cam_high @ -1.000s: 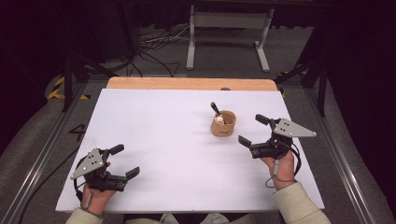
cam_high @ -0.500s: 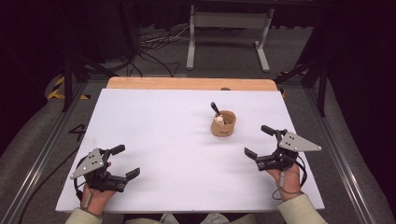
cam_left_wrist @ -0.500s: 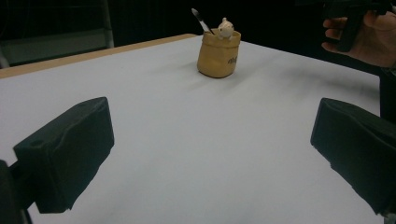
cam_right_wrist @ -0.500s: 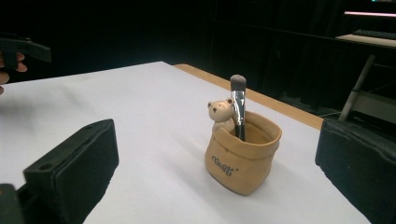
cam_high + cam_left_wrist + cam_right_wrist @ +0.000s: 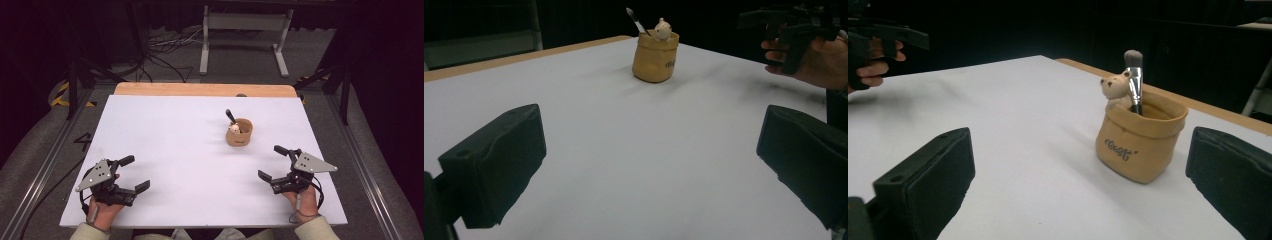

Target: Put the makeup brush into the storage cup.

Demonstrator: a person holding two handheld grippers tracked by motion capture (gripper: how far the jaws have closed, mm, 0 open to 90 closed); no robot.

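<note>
**Resting both grippers near a small tan pot with a brush**

Standing on the white table (image 5: 190, 150), a tan pot (image 5: 239, 133) shaped like a little sack is placed toward the far right part of the surface. It is upright, and its rim is rolled outward. A makeup brush (image 5: 1134, 80) with a silver ferrule and a dark head stands inside it, leaning a little, and a small cream bear figure (image 5: 1116, 89) sits at the rim just beside the brush. Dark lettering is on the front of the pot, too small to read.

The right gripper (image 5: 280, 165) is held low over the table, near the pot but apart from it, on the side closer to the person. Its jaws are spread wide with nothing between them, and in the right gripper view the pot appears between the two black jaws, farther off. A grey three-cornered plate (image 5: 313, 164) lies on top of this gripper.

The left gripper (image 5: 134, 173) is near the front left corner of the table, well apart from the pot. Its jaws are also wide apart and hold nothing. In the left gripper view the pot is seen far ahead.

Beyond the white surface, a wooden edge (image 5: 205, 89) runs along the far side of the table.
</note>
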